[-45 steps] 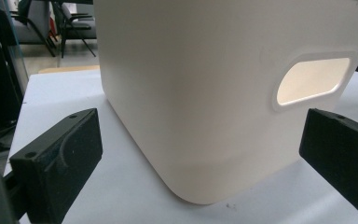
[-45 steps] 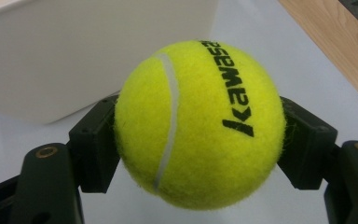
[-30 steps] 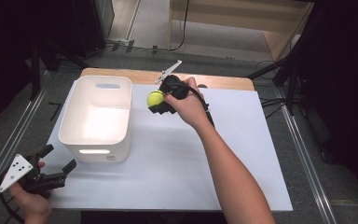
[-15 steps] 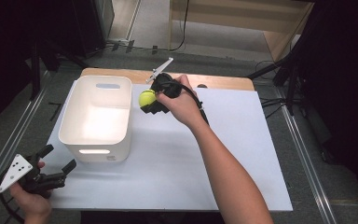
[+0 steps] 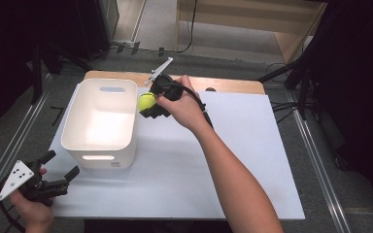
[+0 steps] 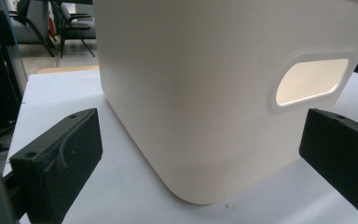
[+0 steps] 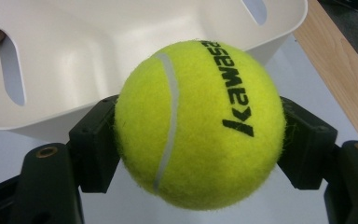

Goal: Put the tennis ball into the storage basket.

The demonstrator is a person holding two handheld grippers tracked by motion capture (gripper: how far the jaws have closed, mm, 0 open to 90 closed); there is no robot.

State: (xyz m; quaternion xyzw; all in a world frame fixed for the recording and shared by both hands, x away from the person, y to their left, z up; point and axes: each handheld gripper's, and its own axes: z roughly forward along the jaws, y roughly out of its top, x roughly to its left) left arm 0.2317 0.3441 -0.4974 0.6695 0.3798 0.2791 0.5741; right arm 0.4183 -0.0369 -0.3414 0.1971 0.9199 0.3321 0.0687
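A white sheet (image 5: 213, 170) covers the wooden bench (image 5: 233, 85); grey floor (image 5: 349, 160) lies around it, with a pale wooden cabinet (image 5: 252, 24) behind

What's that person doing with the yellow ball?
A person holds a gripper in each hand at a white table. The right gripper is clamped on a yellow tennis ball and holds it in the air right by the rim of a white bin, as if about to drop it in. The left gripper waits open near the bin's front corner, holding nothing.
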